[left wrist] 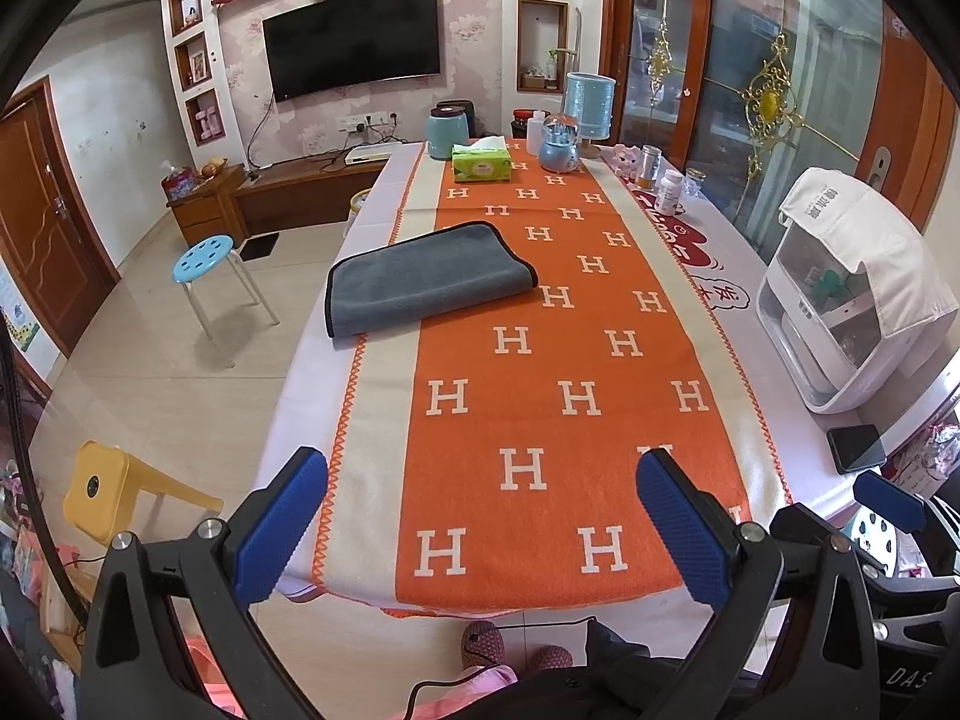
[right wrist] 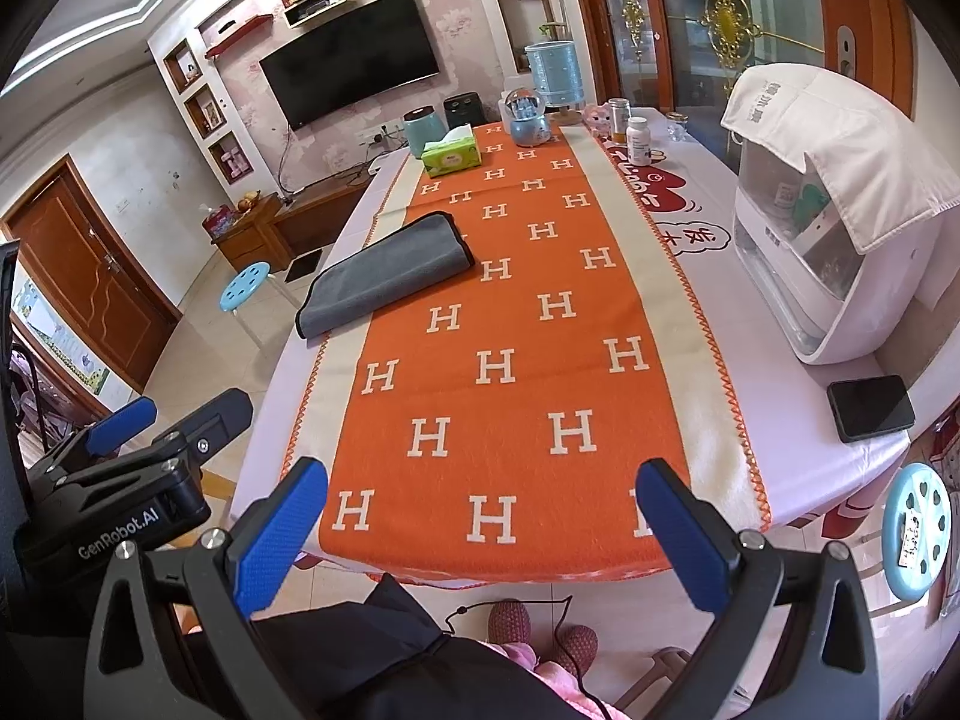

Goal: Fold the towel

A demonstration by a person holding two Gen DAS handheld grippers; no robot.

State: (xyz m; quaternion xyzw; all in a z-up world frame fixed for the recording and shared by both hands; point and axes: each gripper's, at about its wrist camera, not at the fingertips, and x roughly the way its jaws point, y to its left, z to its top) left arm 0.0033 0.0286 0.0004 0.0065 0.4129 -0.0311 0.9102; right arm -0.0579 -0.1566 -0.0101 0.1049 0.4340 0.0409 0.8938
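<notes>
A grey towel with a black edge point(left wrist: 423, 279) lies folded flat on the left side of the orange H-patterned runner point(left wrist: 540, 396), far from both grippers; it also shows in the right wrist view point(right wrist: 384, 273). My left gripper point(left wrist: 483, 516) is open and empty, held at the table's near edge. My right gripper point(right wrist: 483, 522) is open and empty too, beside it at the same near edge. The left gripper shows at the left of the right wrist view point(right wrist: 150, 420); a blue pad of the right gripper shows at the right of the left wrist view point(left wrist: 888, 501).
A white appliance with a cloth cover point(left wrist: 852, 294) and a black phone point(left wrist: 855, 449) sit on the table's right side. A tissue box point(left wrist: 480, 162), jars, bottles and a blue canister point(left wrist: 591, 105) stand at the far end. Stools point(left wrist: 204, 258) stand on the floor at left.
</notes>
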